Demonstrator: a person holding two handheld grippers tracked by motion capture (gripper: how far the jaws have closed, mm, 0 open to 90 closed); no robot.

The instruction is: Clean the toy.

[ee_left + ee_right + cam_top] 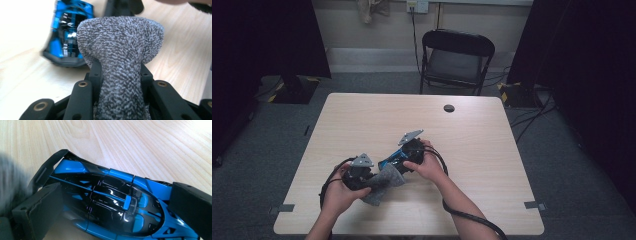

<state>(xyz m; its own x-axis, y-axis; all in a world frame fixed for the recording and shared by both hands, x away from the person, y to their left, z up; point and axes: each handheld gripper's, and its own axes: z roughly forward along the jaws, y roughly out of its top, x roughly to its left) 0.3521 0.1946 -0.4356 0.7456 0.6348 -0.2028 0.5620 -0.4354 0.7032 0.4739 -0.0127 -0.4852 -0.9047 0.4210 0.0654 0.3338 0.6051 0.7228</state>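
A blue and black toy car (110, 202) lies on the light wooden table (472, 135) between the two black jaws of my right gripper (116, 210), which press on its rear and its nose. In the high view the car (390, 161) sits just left of the right gripper (398, 162). My left gripper (120, 75) is shut on a grey fuzzy cloth (120, 50), bunched between its fingers (96, 72) and bulging above them. The cloth (384, 184) hangs right beside the car (66, 32), near the left gripper (373, 181). It shows as a grey blur (10, 182) at the car's tail.
A black folding chair (457, 55) stands behind the table's far edge. A dark round cable hole (449, 108) sits in the far middle of the tabletop. Grey tape marks (285, 207) (534, 204) lie near the front corners. Cables trail from both grippers over the front edge.
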